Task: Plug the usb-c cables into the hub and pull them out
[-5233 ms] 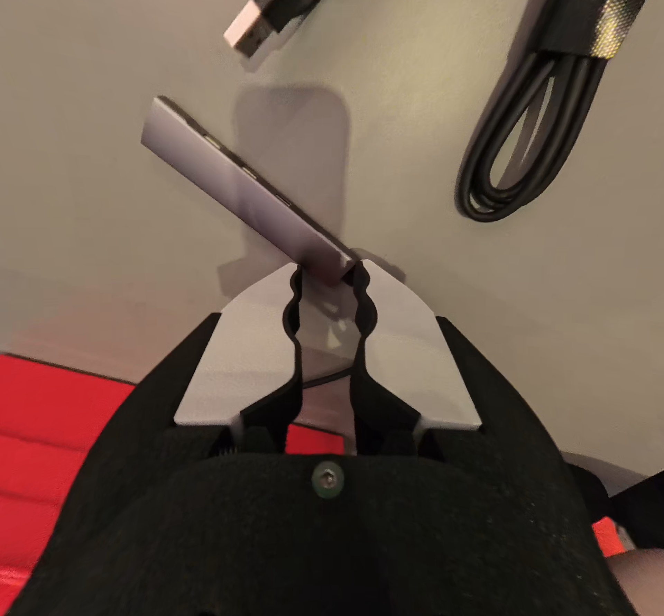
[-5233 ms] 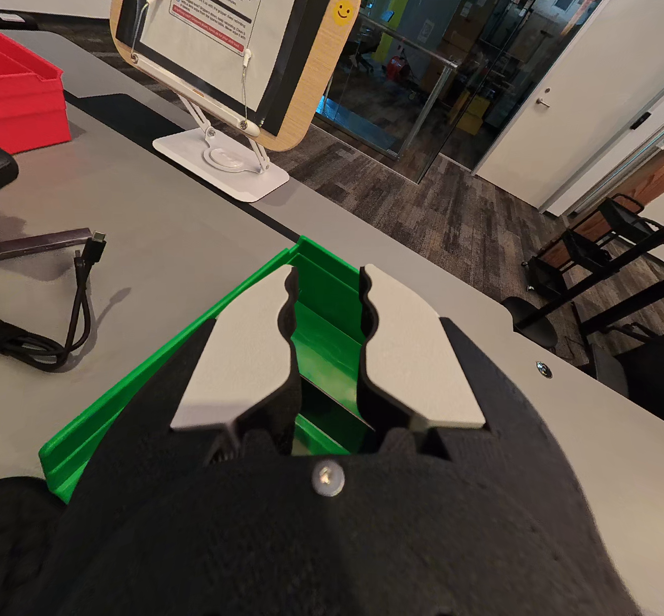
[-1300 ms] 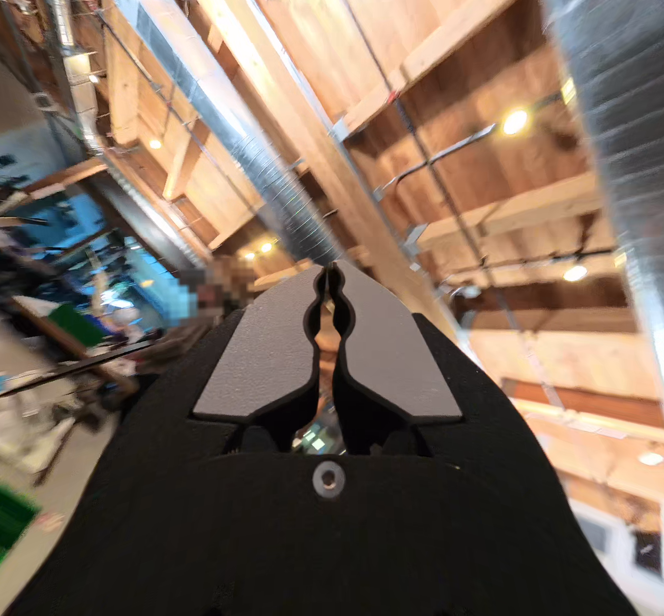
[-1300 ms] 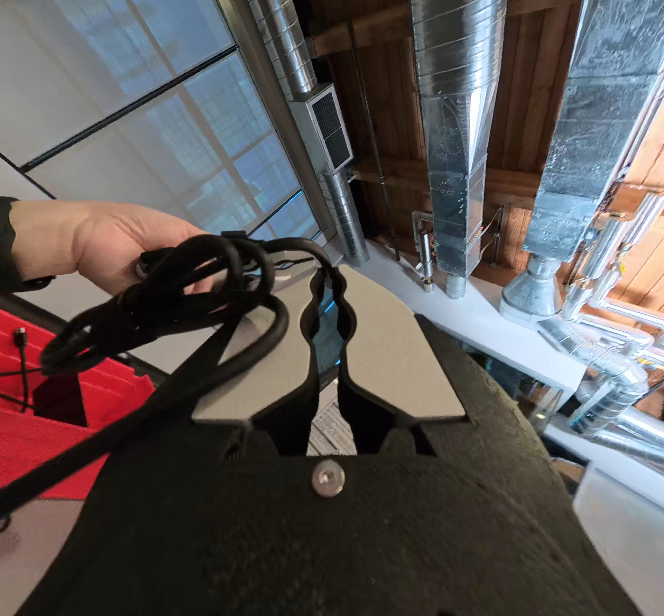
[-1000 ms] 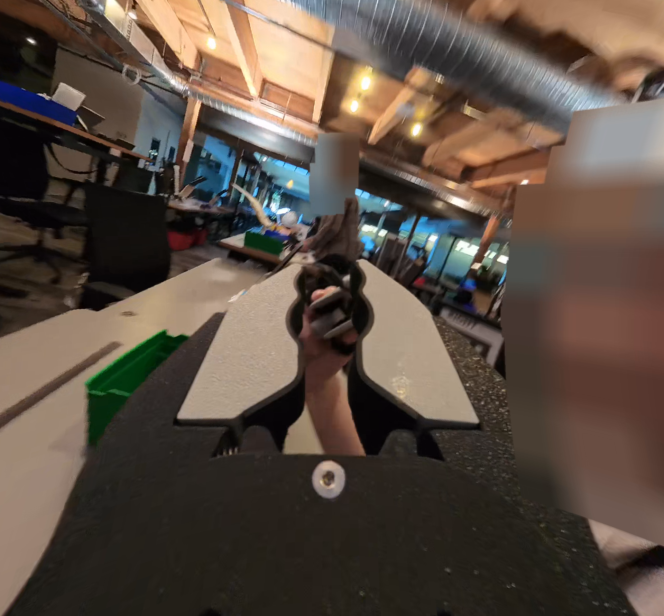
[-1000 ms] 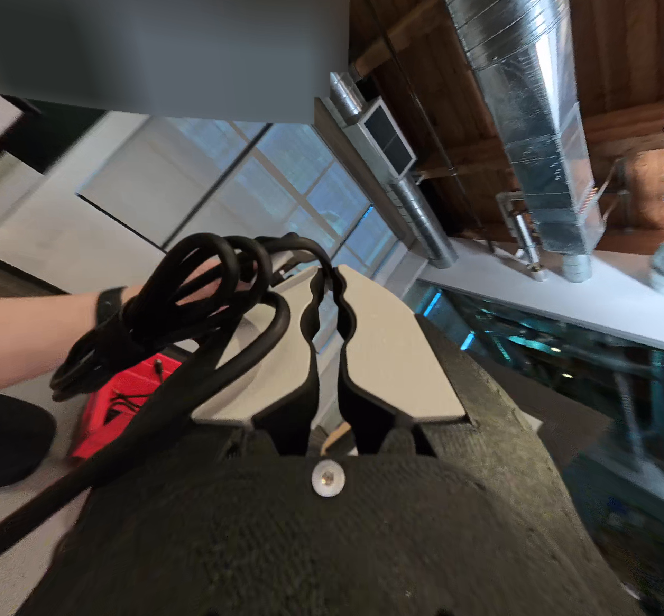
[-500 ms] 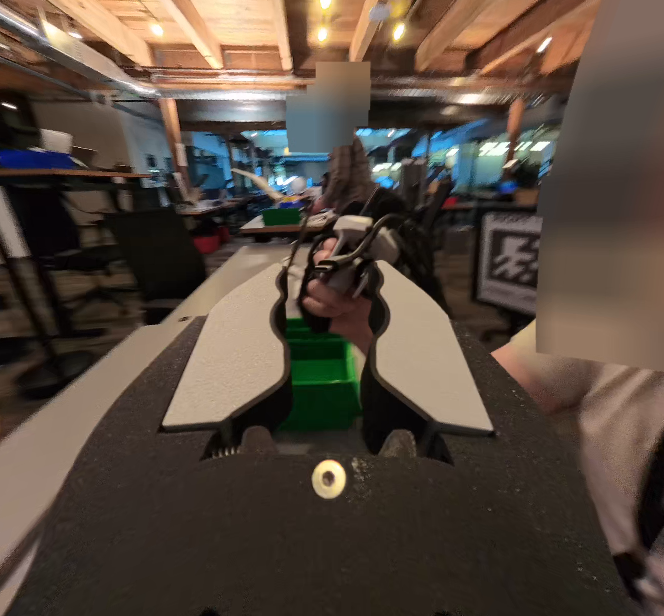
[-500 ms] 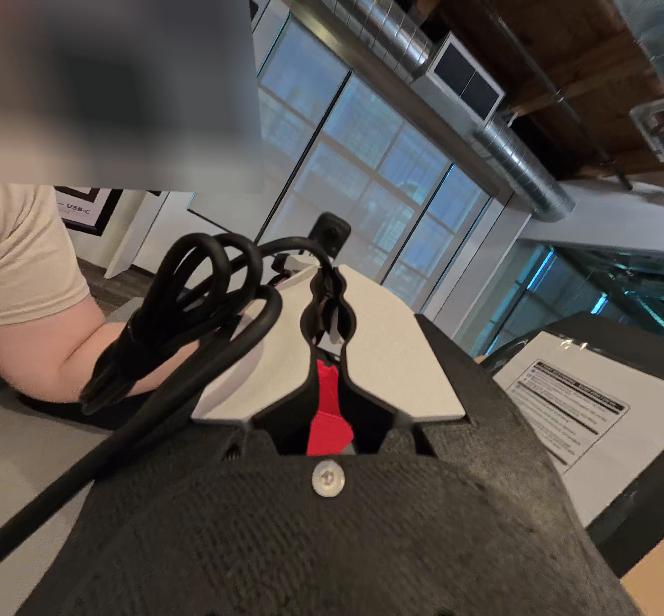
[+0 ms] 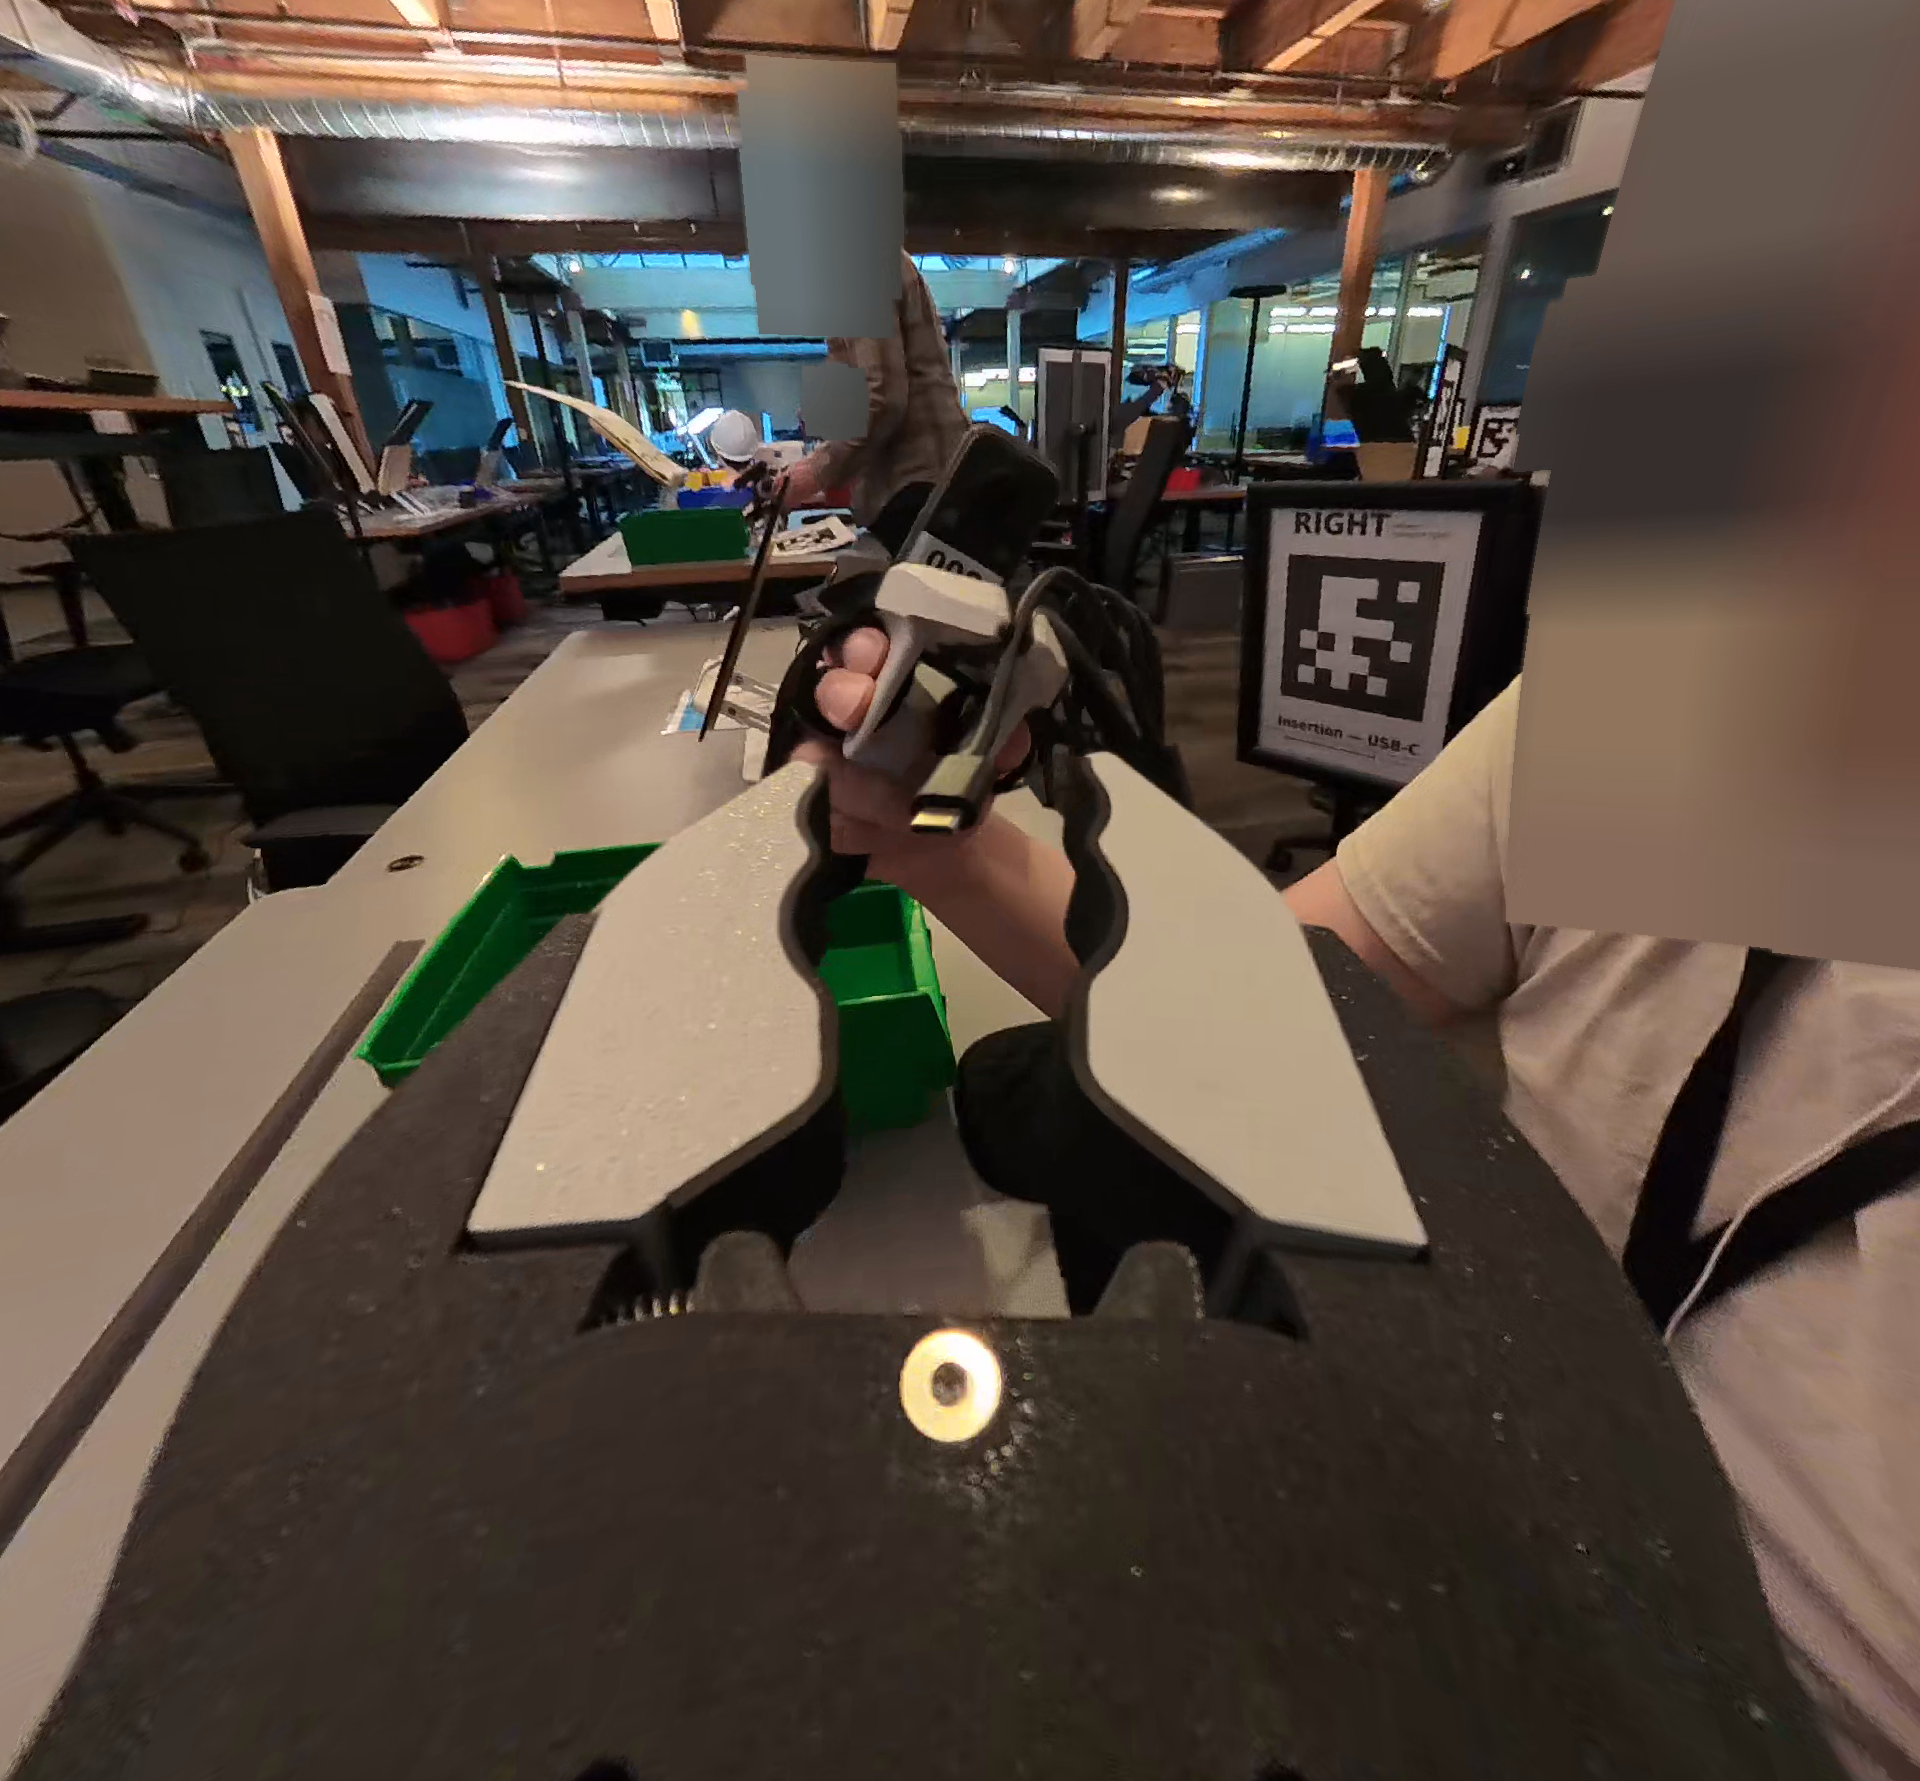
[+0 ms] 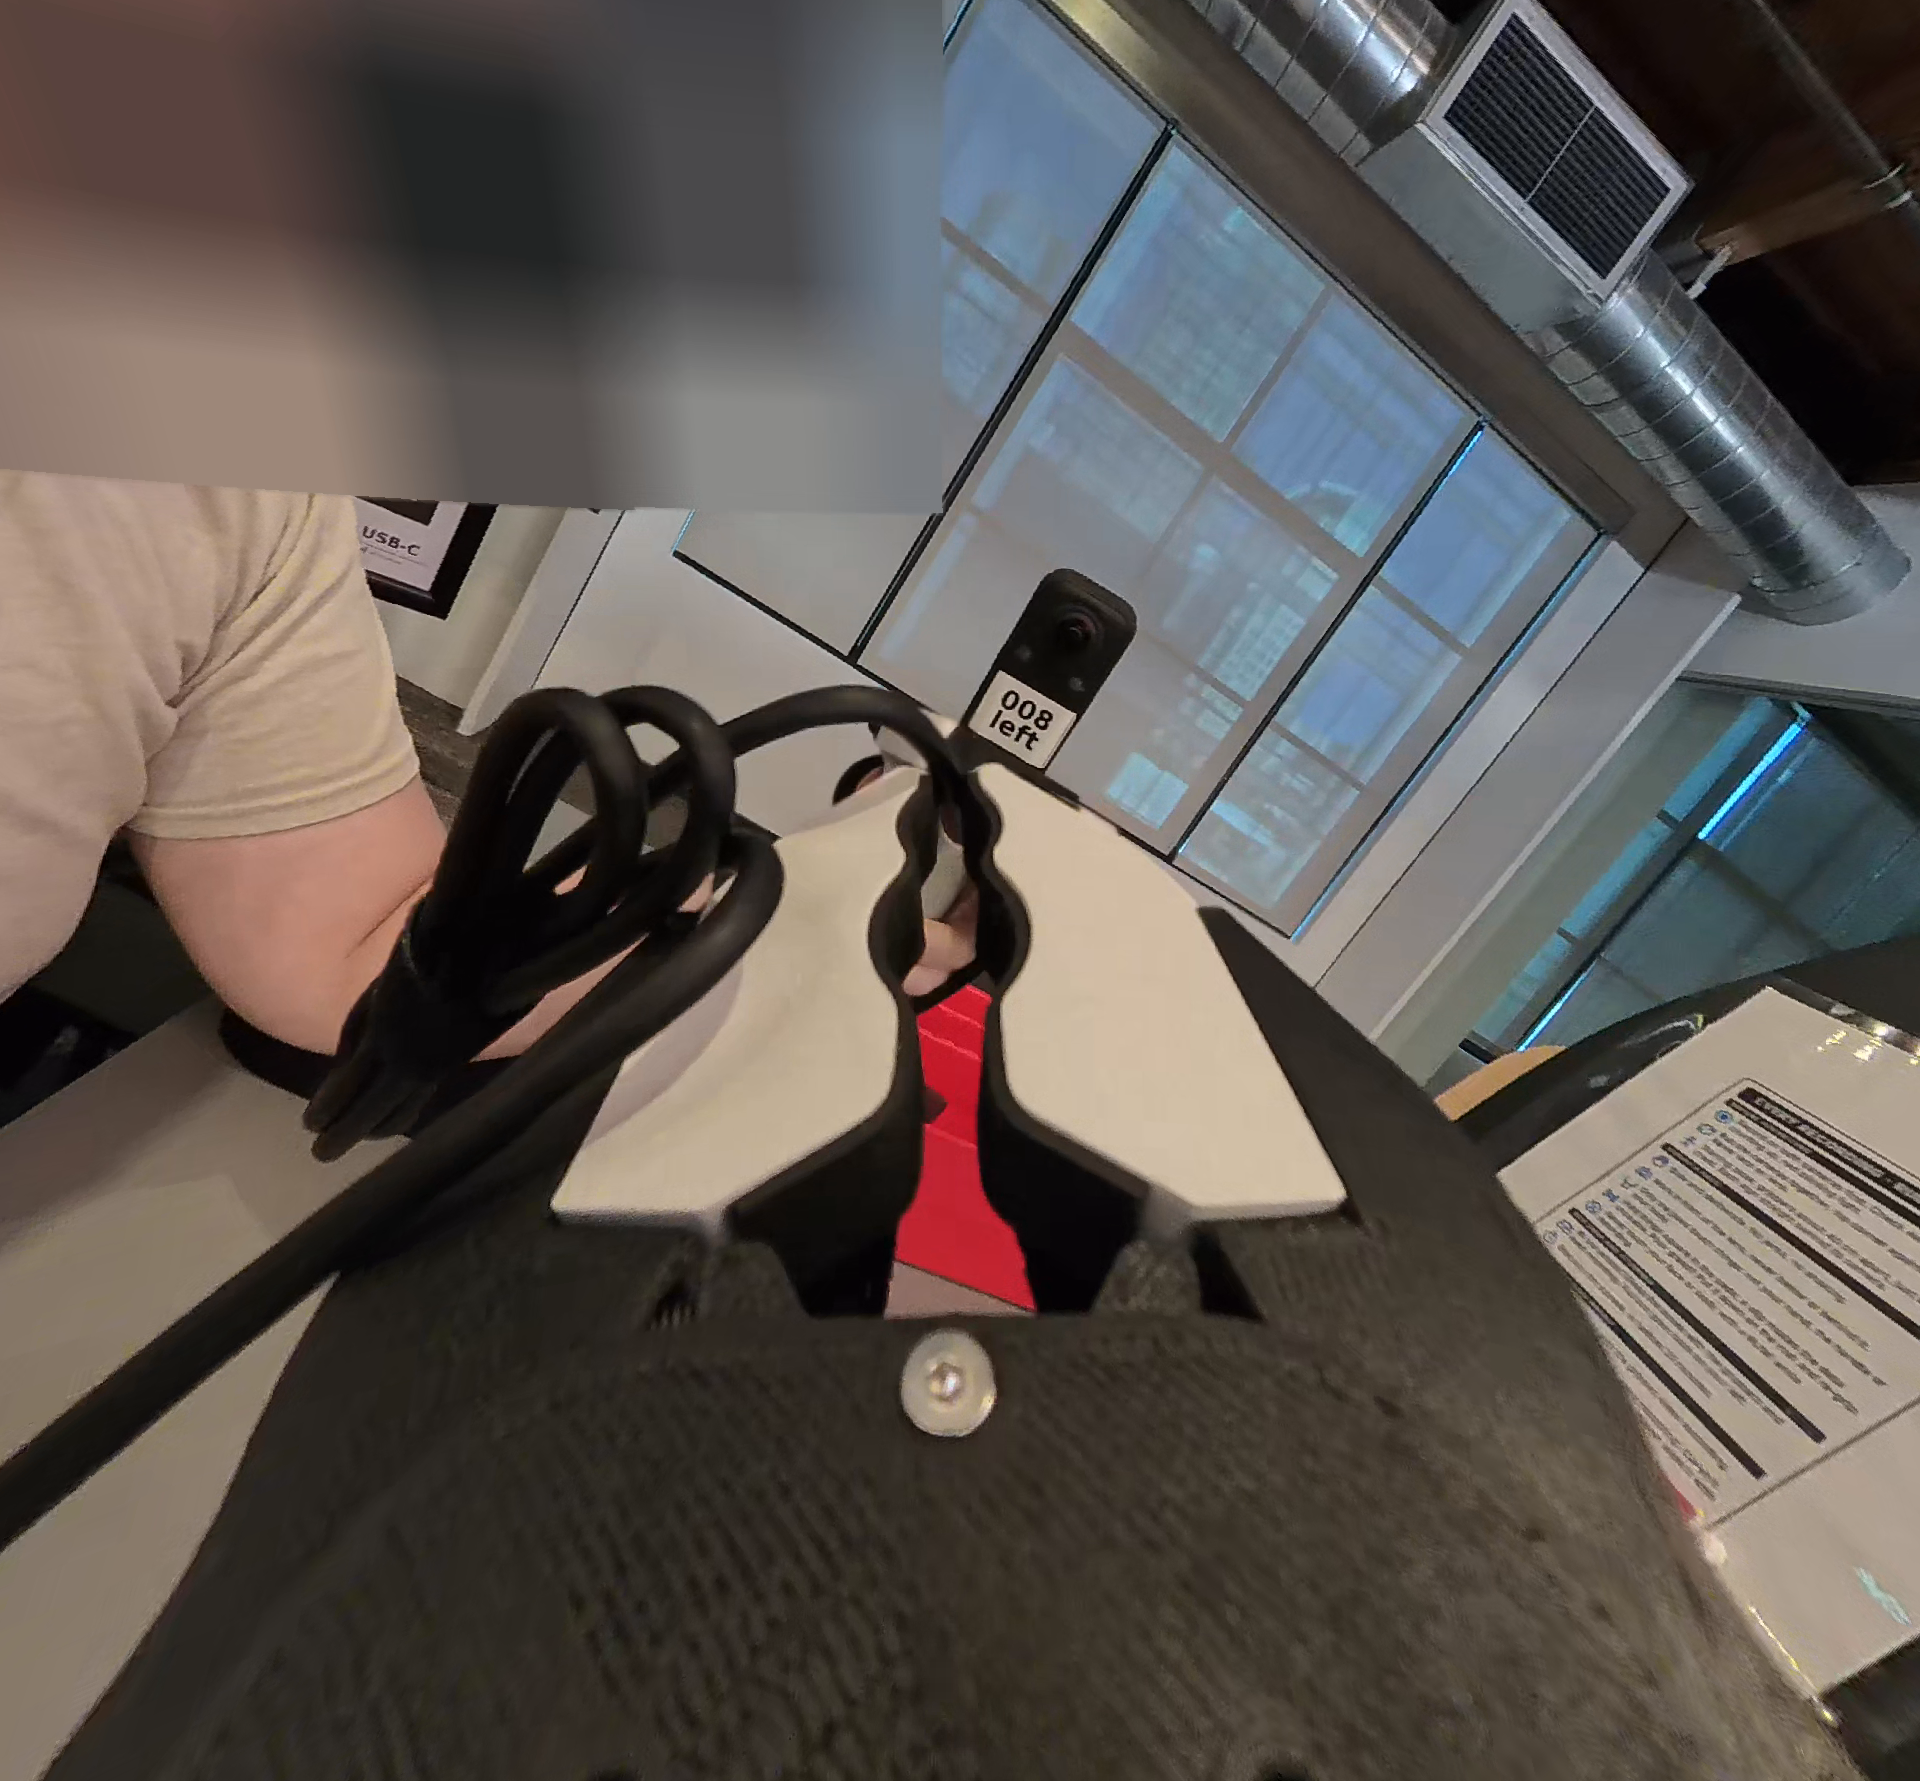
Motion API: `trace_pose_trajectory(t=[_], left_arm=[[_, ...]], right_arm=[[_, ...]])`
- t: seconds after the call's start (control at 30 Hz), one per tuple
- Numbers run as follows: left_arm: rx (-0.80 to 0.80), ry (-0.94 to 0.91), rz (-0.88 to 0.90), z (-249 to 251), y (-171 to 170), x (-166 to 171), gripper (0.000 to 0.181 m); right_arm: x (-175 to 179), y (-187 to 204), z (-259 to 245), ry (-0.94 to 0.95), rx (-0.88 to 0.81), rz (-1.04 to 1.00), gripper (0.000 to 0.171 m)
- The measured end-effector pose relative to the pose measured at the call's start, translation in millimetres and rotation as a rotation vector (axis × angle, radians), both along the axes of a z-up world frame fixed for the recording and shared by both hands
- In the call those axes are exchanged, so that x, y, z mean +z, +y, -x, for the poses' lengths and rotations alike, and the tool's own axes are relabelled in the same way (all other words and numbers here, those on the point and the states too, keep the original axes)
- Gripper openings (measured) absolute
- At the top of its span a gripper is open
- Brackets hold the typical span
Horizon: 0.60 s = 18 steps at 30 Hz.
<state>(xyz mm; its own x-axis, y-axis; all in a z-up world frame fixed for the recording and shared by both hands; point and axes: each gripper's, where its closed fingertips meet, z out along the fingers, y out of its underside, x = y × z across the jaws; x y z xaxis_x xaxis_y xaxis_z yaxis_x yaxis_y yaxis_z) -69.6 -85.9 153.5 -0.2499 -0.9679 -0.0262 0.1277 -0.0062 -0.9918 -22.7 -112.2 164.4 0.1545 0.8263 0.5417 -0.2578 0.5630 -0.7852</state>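
My left gripper (image 9: 948, 775) is open and empty, raised above the table and pointing at the other gripper. My right gripper (image 10: 951, 781) is shut on a black USB-C cable (image 10: 582, 858). The cable's tied coil hangs over its left finger and a length trails off to the lower left. In the left wrist view the right gripper (image 9: 935, 651) faces me in a person's hand, with the cable's metal USB-C plug (image 9: 940, 801) sticking out below its tips. The left gripper's camera (image 10: 1070, 651) shows beyond the right fingertips. The hub is not in view.
A green bin (image 9: 883, 993) stands on the grey table (image 9: 156, 1108) under the left gripper. A red bin (image 10: 961, 1160) shows between the right fingers. A printed sheet on a stand (image 10: 1714, 1316) is at right. A framed marker sign (image 9: 1361, 630) and the person's arm (image 9: 997, 890) are close. About 6 cm separates my left fingertips from my right.
Since 5.2 s ago the left gripper let go of the hub and the right took the cable; both rose off the table. In the last second the left jaws opened wider.
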Motion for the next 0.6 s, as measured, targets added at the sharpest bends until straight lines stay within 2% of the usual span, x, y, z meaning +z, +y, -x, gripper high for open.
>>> trace_pose_trajectory(t=[0.07, 0.17, 0.3, 0.53, 0.6], left_arm=[[0.011, 0.021, -0.003, -1.8, 0.9, -3.6, 0.049], [-0.028, 0.057, 0.006, -5.5, -4.4, -8.8, 0.043], [-0.059, 0.093, -0.022, -9.6, -9.8, -16.2, 0.015], [-0.005, 0.051, -0.068, -8.5, -7.7, -7.4, 0.013], [0.021, 0.041, -0.088, -8.1, -6.8, -4.8, 0.013]], right_arm=[[-1.1, -2.0, 1.1, -0.009, 0.011, -0.006, 0.005], [-3.9, -4.3, 4.1, -0.031, 0.018, -0.017, 0.005], [-4.3, -6.1, 4.6, -0.033, 0.026, -0.023, 0.005], [0.7, 2.7, 2.3, 0.018, 0.009, 0.034, 0.006], [2.9, 11.4, 5.0, 0.028, 0.012, 0.123, 0.017]])
